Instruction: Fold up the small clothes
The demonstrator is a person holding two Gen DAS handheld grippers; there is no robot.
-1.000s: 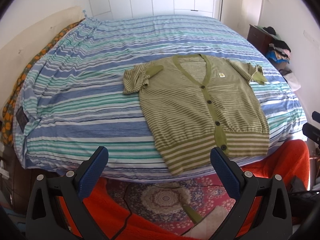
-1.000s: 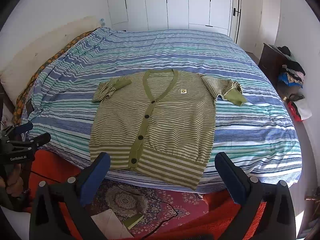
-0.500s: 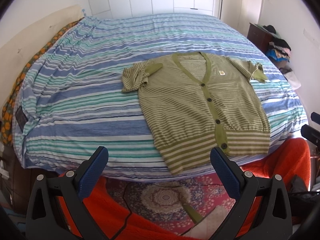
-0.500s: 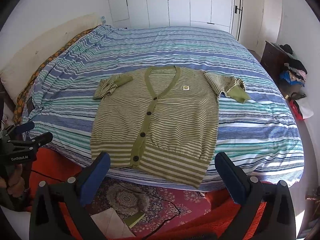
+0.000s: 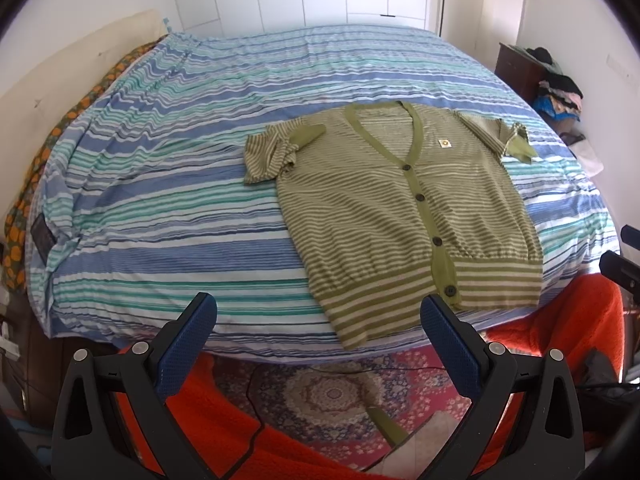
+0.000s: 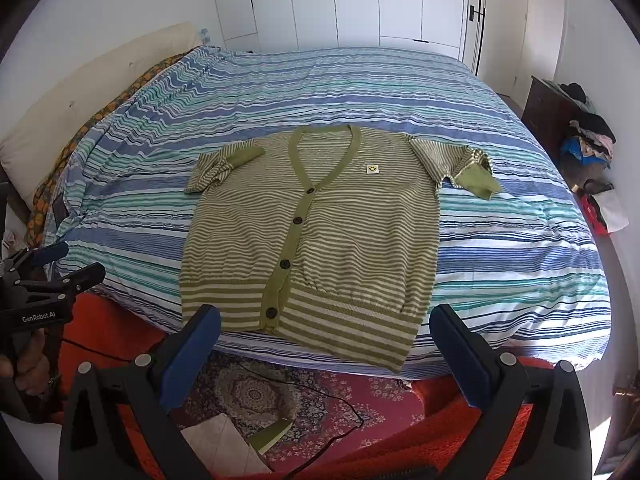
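Observation:
A small green and cream striped cardigan [image 5: 404, 216] lies flat, buttoned, face up near the front edge of the bed; it also shows in the right wrist view [image 6: 312, 236]. Its left sleeve [image 5: 276, 148] is folded inward and its right sleeve [image 6: 468, 170] is crumpled outward. My left gripper [image 5: 318, 320] is open and empty, hovering before the bed edge, left of the hem. My right gripper [image 6: 326, 324] is open and empty, just in front of the hem.
The bed has a blue, teal and white striped sheet [image 5: 168, 200]. A red blanket [image 6: 400, 440] and patterned rug [image 5: 332, 392] lie below the front edge. A dark dresser with piled clothes [image 6: 576, 136] stands at the right. White wardrobe doors [image 6: 360, 0] are behind.
Both grippers have drifted slightly forward and up toward the bed; the cardigan sits a little lower in each view. The cardigan itself has not moved.

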